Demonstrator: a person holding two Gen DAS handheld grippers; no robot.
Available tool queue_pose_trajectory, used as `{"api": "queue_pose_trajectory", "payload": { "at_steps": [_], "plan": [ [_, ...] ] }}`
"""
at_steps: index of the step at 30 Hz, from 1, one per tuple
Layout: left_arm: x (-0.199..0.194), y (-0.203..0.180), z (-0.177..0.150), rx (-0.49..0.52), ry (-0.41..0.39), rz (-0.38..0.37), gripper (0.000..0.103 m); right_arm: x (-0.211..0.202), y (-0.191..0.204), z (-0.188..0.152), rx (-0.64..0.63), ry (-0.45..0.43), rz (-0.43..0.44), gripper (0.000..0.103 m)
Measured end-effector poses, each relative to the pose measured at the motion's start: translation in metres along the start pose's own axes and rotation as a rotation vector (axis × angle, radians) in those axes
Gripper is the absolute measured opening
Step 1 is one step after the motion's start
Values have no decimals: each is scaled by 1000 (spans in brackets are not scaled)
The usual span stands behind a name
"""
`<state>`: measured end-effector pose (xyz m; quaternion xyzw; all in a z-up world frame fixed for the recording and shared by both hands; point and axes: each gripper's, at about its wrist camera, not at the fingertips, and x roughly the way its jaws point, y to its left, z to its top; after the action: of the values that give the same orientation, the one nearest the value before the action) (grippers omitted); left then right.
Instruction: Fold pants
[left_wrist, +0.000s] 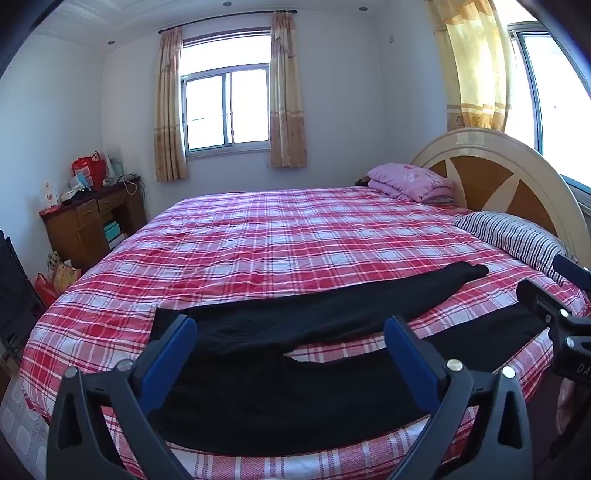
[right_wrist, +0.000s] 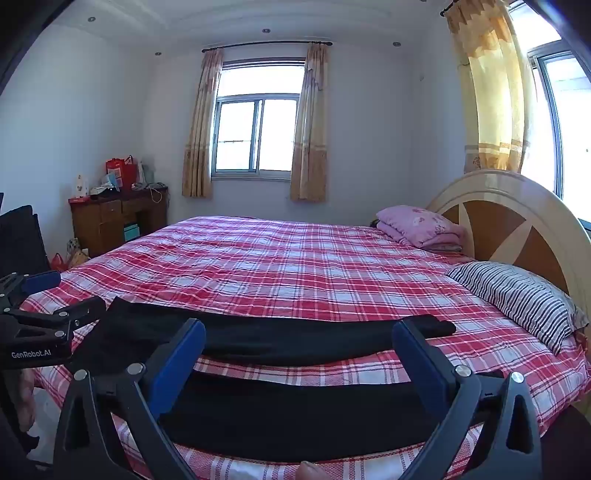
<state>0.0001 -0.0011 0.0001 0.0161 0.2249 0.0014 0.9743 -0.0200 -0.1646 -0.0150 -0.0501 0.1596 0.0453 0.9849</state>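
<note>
Black pants (left_wrist: 295, 332) are laid flat along the near edge of a red plaid bed (left_wrist: 280, 236), beneath the left gripper (left_wrist: 290, 332) and right gripper (right_wrist: 299, 338), both spread wide and empty. The waistband is hidden behind fingers (left_wrist: 168, 354).

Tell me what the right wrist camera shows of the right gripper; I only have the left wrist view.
Observer: The right gripper is wide open, with nothing between its fingers. The black pants lie flat on the bed below it.
Operator: Report how my left gripper looks from there.
Observer: The left gripper shows side-on by the pants' waist end, jaws apart. I cannot tell whether it touches the cloth.
</note>
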Motion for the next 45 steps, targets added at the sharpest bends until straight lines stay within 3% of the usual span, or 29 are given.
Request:
{"api": "queue_pose_trajectory", "payload": {
  "at_steps": [45],
  "plan": [
    [7, 18, -9, -59, 15, 7, 103, 6, 13, -8, -48, 29, -11, 102]
  ]
}}
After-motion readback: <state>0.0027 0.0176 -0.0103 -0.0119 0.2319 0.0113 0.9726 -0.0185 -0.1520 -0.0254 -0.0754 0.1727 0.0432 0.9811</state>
